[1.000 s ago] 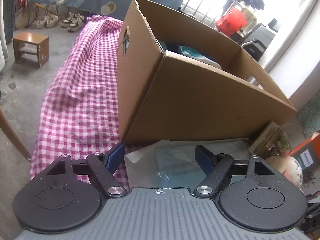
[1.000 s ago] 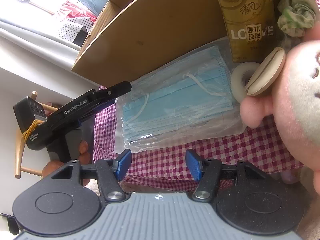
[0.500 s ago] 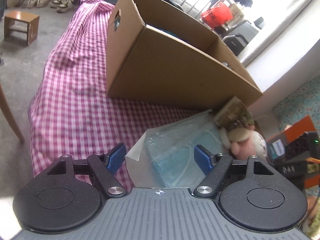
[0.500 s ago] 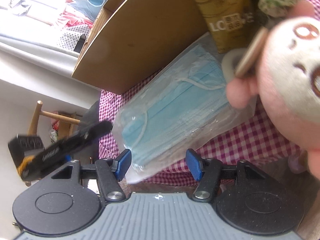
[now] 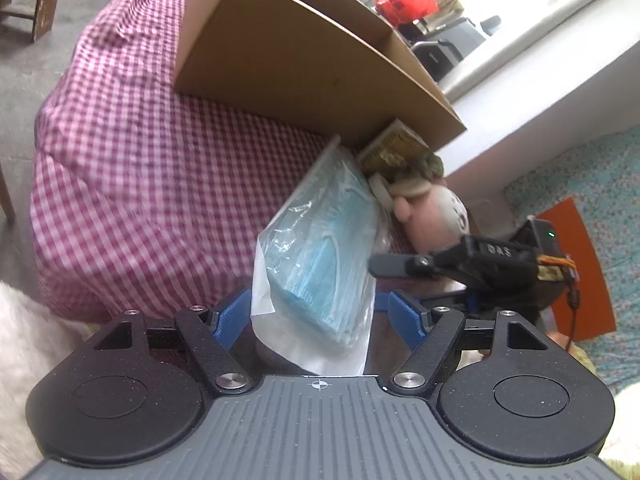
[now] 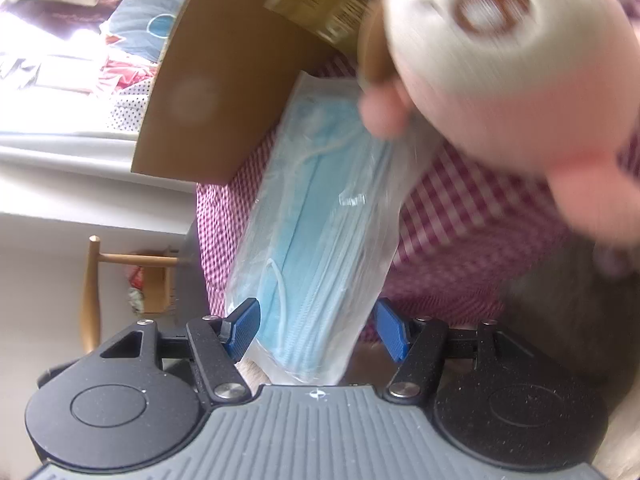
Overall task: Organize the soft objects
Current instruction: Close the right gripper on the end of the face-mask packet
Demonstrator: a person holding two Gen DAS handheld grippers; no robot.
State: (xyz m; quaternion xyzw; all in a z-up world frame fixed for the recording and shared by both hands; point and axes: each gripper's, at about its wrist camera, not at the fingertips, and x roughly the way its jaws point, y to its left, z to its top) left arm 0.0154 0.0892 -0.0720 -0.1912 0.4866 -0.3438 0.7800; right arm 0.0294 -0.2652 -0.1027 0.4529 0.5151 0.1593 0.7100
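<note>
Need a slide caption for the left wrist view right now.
Pack of blue face masks between the open left gripper fingers, beside a plush toy and cardboard box.

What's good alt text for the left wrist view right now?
A clear bag of blue face masks sits between the left gripper's open blue jaws, over a pink checked tablecloth. Behind it stand a cardboard box, a gold tissue pack and a pink plush toy; the right gripper reaches in from the right.

- a small wooden stool [image 5: 30, 4] stands on the grey concrete floor [image 5: 24, 80]
- bright daylight falls on a white ledge [image 5: 540, 64]
- a wooden chair [image 6: 94, 288] stands by a pale wall [image 6: 36, 280]
</note>
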